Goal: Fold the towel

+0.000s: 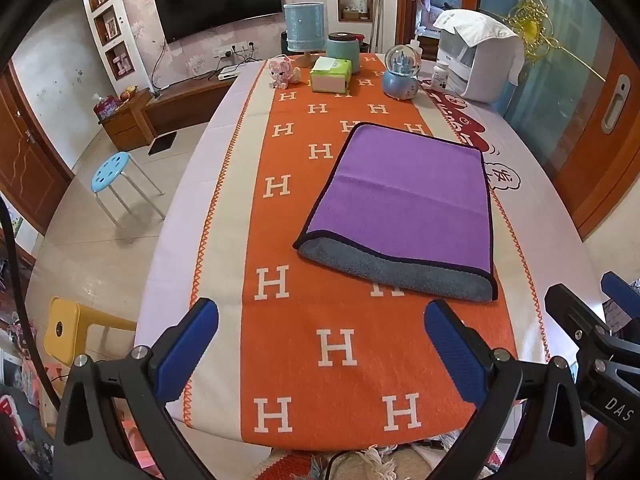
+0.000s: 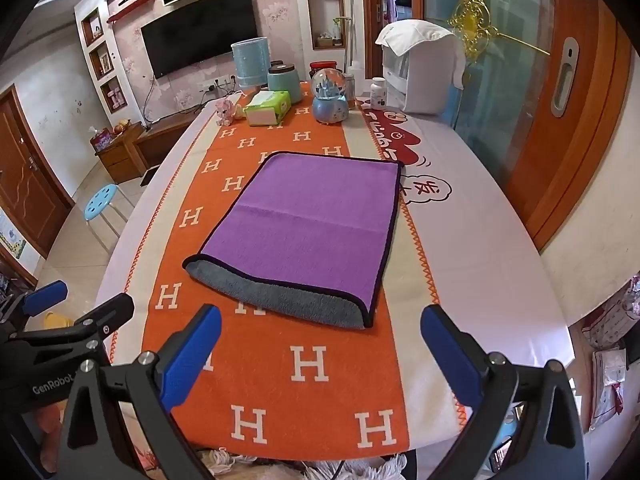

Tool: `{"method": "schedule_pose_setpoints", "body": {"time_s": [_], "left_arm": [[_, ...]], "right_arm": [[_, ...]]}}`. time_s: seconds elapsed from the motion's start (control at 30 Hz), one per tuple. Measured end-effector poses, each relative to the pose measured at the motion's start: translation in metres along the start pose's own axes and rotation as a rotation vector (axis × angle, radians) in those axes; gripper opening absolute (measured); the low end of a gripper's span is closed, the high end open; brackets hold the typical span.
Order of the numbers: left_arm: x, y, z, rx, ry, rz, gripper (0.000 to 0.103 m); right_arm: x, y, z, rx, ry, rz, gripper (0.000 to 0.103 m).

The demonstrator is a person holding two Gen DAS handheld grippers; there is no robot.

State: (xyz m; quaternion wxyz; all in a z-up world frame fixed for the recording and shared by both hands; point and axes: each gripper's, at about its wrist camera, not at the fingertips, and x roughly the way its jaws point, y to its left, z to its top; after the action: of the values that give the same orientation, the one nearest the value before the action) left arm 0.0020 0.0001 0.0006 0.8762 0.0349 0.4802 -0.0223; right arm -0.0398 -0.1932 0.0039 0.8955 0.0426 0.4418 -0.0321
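A purple towel (image 1: 404, 192) with a black hem lies folded on the orange H-patterned runner (image 1: 332, 320); its grey underside shows along the near edge. It also shows in the right wrist view (image 2: 316, 224). My left gripper (image 1: 320, 320) is open and empty, held above the table's near end, short of the towel. My right gripper (image 2: 320, 324) is open and empty, just short of the towel's near edge. The right gripper shows at the right edge of the left wrist view (image 1: 592, 344), and the left gripper at the left edge of the right wrist view (image 2: 68, 316).
At the far end of the table stand a blue lamp (image 1: 304, 28), a teal jar (image 1: 343, 50), a tissue pack (image 1: 331, 74), a snow globe (image 1: 401, 74), a pink toy (image 1: 282, 73), a pill bottle (image 1: 441, 74) and a white appliance (image 1: 480, 56). A blue stool (image 1: 110, 168) stands left.
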Motion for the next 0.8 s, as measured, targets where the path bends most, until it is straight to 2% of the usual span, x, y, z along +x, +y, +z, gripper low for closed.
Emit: {"method": "schedule_pose_setpoints", "body": {"time_s": [0.8], "left_arm": [[-0.0003, -0.0014, -0.0006, -0.002, 0.0, -0.003, 0.102]], "right_arm": [[-0.0027, 0.0015, -0.0009, -0.006, -0.005, -0.028, 0.1]]}}
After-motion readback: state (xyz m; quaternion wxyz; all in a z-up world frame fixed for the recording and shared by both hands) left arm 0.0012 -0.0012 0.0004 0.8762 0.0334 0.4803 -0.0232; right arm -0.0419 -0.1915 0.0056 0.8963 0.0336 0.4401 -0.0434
